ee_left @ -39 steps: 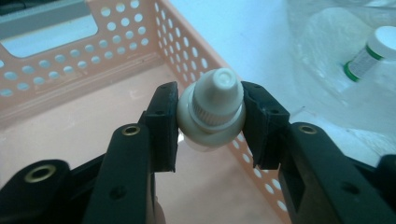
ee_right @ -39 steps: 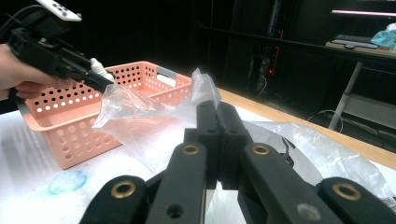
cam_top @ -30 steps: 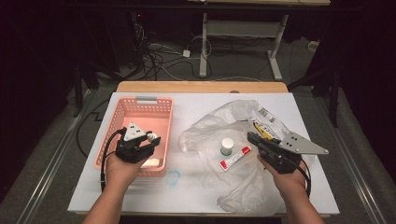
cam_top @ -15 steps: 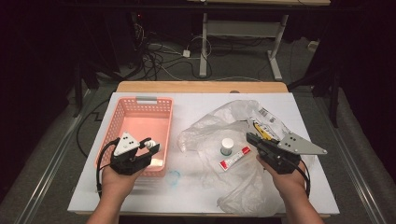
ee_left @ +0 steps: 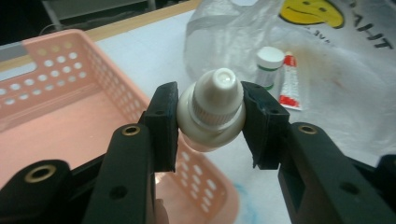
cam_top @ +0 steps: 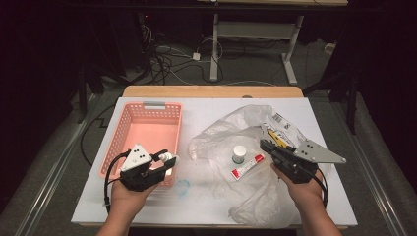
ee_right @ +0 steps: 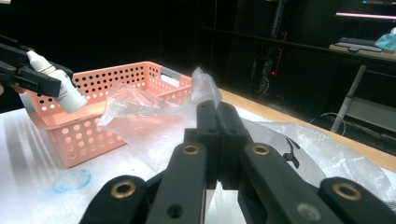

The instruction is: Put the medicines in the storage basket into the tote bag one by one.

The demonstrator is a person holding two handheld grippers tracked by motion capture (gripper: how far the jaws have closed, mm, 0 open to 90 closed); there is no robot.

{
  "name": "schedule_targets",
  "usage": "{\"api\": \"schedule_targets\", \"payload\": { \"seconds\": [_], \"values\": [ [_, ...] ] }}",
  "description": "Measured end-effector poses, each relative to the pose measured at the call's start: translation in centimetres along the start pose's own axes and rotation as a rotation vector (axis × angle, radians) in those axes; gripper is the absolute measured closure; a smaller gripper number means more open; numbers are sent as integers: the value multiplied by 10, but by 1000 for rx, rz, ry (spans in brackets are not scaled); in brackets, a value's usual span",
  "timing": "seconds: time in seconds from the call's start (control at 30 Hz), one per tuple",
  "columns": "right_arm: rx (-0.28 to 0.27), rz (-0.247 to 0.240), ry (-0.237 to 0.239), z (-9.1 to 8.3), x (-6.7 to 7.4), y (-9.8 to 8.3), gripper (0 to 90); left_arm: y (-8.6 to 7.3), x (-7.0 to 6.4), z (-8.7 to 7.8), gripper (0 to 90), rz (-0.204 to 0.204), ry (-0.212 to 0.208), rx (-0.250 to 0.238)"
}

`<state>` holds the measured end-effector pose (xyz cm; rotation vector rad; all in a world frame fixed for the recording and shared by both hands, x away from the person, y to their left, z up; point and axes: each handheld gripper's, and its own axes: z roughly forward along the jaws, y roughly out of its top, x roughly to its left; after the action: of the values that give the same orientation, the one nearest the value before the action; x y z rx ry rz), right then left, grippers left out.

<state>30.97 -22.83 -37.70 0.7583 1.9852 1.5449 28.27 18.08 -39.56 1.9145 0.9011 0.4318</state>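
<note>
The left hand-held gripper clamps a small white plastic dropper bottle over the near right corner of the pink perforated plastic basket, likely needing release inside, while the right hand-held gripper pinches the clear plastic bag.

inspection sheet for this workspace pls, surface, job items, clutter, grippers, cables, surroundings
surface: white table, blue smudge near its front.
job's things: white dropper bottle clamped over the near corner of the pink basket; small white-capped bottle and red-and-white tube lie on the plastic bag.
clutter: nothing seen.
grippers: left gripper shut on the bottle; right gripper shut on a fold of the bag.
cables: black cable trails from the left gripper; tangle on the floor.
surroundings: dark room, desk legs behind.
</note>
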Motion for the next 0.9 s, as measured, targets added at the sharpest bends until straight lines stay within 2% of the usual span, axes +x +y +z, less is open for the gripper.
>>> {"api": "schedule_targets", "payload": {
  "seconds": [0.13, 0.57, 0.9],
  "values": [
    [0, -5, 2, 0, 1, 0, 900, 1, -7, 3, 577, 5, -25, -2],
    [-7, -5, 2, -2, 1, 1, 900, -1, -24, 15, 576, 32, -69, 17],
    [-11, -8, 5, -2, 2, 2, 900, -2, -39, 27, 576, 71, -105, 38]
  ]
}}
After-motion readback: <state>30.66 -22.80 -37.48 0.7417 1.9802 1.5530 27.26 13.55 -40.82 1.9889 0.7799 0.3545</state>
